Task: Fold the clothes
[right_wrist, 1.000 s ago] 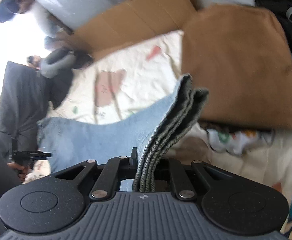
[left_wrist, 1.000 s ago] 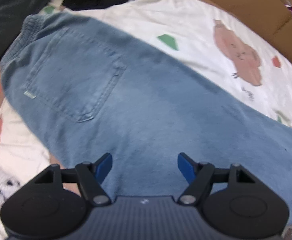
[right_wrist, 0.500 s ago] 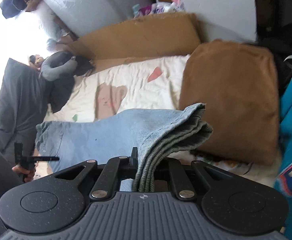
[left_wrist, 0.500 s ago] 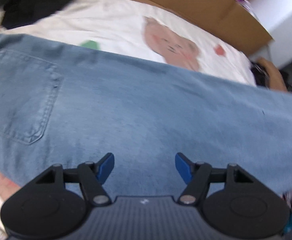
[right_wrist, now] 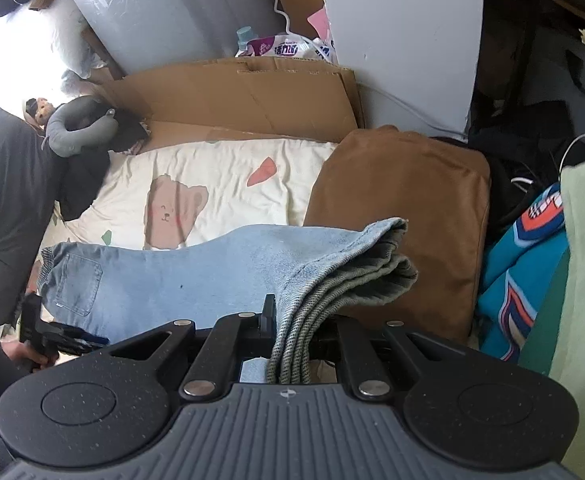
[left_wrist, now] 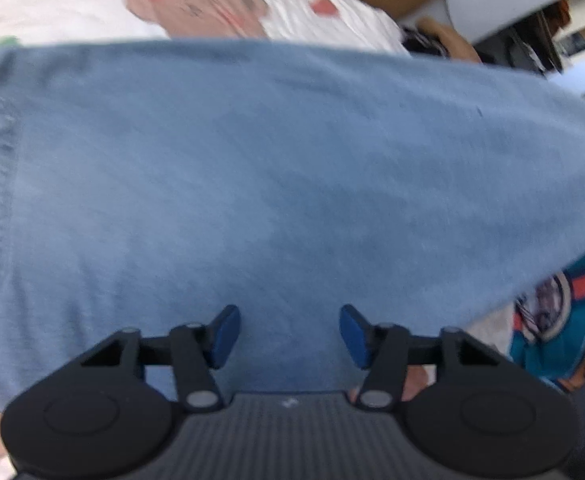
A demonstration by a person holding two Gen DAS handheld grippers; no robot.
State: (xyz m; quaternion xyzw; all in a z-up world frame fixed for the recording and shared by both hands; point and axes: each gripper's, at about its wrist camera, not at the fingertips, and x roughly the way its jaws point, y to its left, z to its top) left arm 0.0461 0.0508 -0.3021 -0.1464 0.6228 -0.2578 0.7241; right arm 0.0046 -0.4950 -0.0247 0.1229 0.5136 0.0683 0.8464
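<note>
Here the right gripper [right_wrist: 292, 344] is clamped on the hem end of the jeans [right_wrist: 196, 276] — several stacked denim layers run between its fingers, their grey edges showing, and the bunched cuff flops over to the right. From that grip the light-blue leg stretches away leftward across the bed sheet [right_wrist: 220, 168], a cream sheet with a bear print; the waistband and a back pocket [right_wrist: 79, 283] lie at the far left end. Left gripper [left_wrist: 288, 332]: blue-padded fingers spread apart, nothing between them, hovering over the middle of the denim, which fills most of that view (blurred). In the right wrist view the left gripper [right_wrist: 58, 338] sits low at the left by the waistband end, held in a hand [right_wrist: 28, 358]. Beyond the cuff — a brown cushion [right_wrist: 404, 216] on the bed, flattened cardboard [right_wrist: 244, 96] against the grey wall behind, and a teal patterned fabric [right_wrist: 520, 280] to the right.
</note>
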